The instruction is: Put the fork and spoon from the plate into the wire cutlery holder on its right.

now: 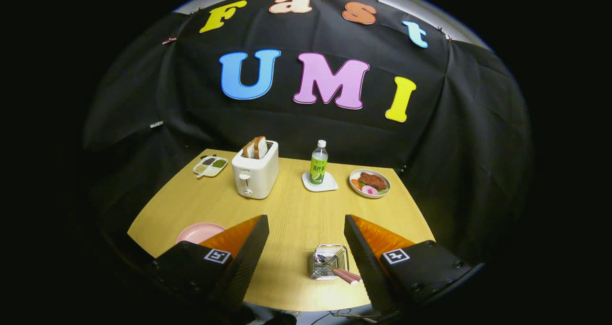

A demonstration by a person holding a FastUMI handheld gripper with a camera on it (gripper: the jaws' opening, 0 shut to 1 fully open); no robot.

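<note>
The gripper [306, 220] hangs above the wooden table [296, 210], fingers spread wide with nothing between them; the wire cutlery holder [328, 263] sits between the fingers, by the right one, cutlery inside it; the pink plate [198, 232] lies partly behind the left finger; the toaster [255, 172] and bottle [318, 165] stand well beyond.

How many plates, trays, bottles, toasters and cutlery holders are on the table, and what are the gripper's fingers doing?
Plates: 2, pink plate, food plate
Trays: 1
Bottles: 1
Toasters: 1
Cutlery holders: 1
Total: 6
Gripper: fingers open, holding nothing.
</note>
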